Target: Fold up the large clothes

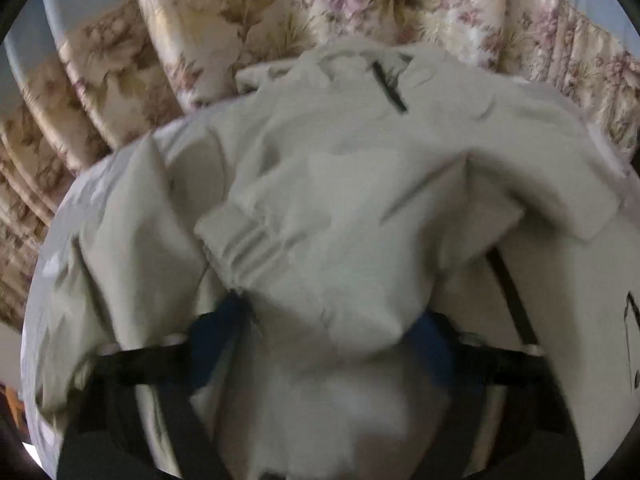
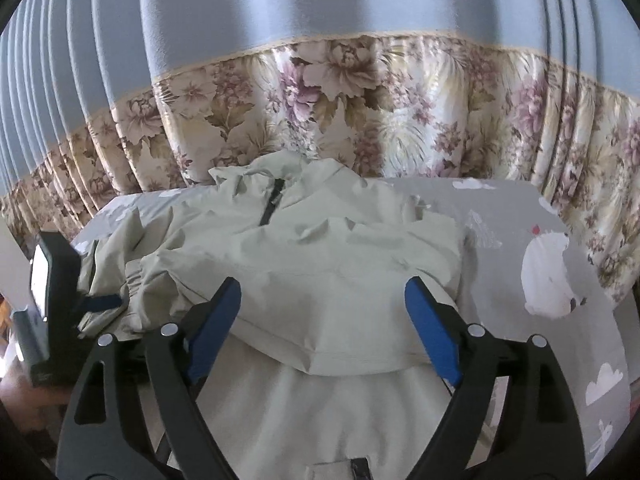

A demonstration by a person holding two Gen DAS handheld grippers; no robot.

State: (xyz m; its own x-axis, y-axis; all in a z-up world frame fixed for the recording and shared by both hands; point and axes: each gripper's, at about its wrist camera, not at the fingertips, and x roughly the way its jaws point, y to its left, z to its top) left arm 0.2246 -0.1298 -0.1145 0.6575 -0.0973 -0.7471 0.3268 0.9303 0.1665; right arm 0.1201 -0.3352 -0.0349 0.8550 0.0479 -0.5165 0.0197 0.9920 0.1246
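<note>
Pale jacket [image 2: 328, 248] fills most of the bed surface; grey printed sheet [image 2: 520, 216] lies bare on the right side, room to pass there. Floral curtain [image 2: 360, 112] hangs close behind the far edge, blocking reach beyond the collar. Left side tight: bunched sleeve [image 2: 120, 264] & the left gripper [image 2: 100, 302] sit just beside it. In left wrist view a fabric fold [image 1: 328, 280] bulges btwn the blue fingers [image 1: 218, 336], crowding that gap.

Right gripper [image 2: 322, 308] fingers spread wide; left gripper [image 1: 332, 332] fingers half-spread.
</note>
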